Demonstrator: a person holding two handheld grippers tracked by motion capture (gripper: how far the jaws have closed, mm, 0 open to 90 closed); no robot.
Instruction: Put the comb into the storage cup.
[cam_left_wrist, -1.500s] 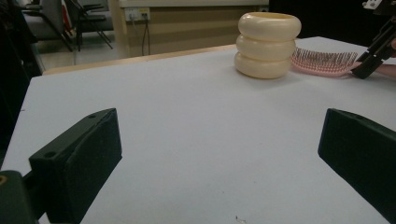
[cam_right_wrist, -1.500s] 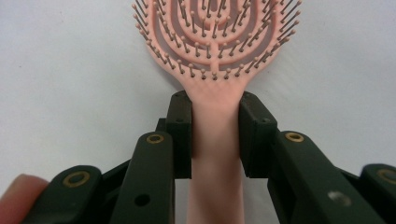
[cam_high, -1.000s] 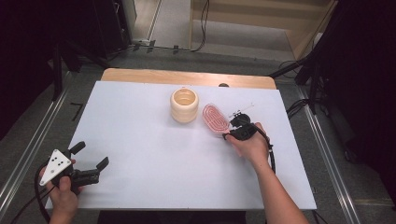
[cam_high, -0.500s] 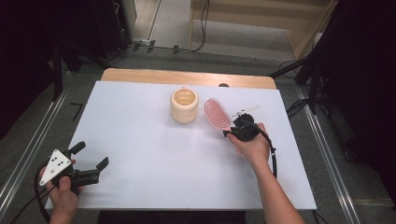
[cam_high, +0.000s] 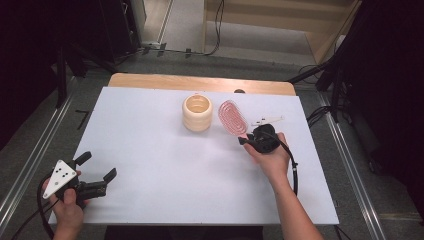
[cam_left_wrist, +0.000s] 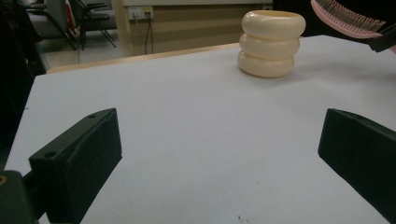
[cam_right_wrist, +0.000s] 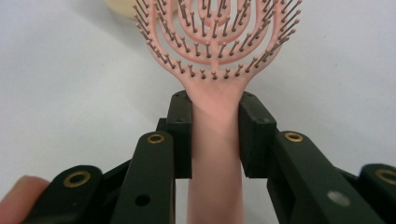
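A pink vented hairbrush hangs above the white table, bristles up, just right of a cream ribbed holder. My right gripper is shut on the brush handle, and both pads press its sides. The brush head fans out ahead of the jaws, with the cream holder beyond it at the top left. My left gripper rests low at the table's front left corner, open with nothing between its jaws. From there the cream holder stands far ahead and the brush head shows at the top right.
The white table top has a wooden strip along its far edge. A small white object lies on the table just behind my right hand. Cables run over the floor beyond the table, and dark stands flank it.
My right hand has lifted the brush slightly and shifted it a little toward the holder. The left gripper has kept still.
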